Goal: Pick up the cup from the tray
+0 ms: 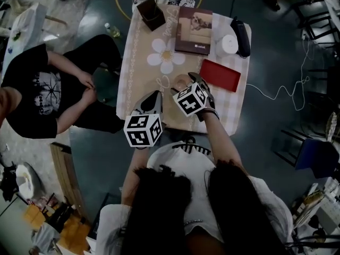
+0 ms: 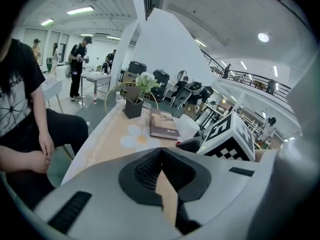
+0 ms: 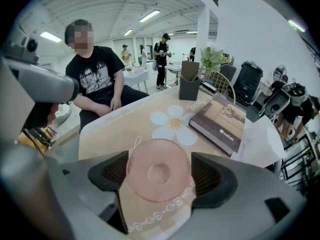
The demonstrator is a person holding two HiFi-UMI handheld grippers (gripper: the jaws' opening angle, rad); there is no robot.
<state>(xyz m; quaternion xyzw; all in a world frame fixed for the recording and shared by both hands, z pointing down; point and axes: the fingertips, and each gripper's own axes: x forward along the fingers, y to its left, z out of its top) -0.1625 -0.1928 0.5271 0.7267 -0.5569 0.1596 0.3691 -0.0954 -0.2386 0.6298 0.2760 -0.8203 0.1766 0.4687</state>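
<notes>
Jaws of right gripper (image 3: 160, 171) clamp pink cup (image 3: 158, 159) between them; left gripper (image 2: 161, 170) closed, empty.

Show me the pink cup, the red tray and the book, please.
cup (image 3: 158, 170), right gripper view, centre of its round end.
tray (image 1: 219, 74), head view, its bare red floor.
book (image 3: 218, 120), right gripper view, middle of its brown cover.

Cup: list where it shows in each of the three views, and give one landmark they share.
Head view: the cup is near the centre, just left of the red tray.
Left gripper view: not in it.
Right gripper view: low centre, gripped between the jaws of the right claw, its base toward the camera.
Shared landmark: the white flower printed on the tablecloth, seen in all three views.
</notes>
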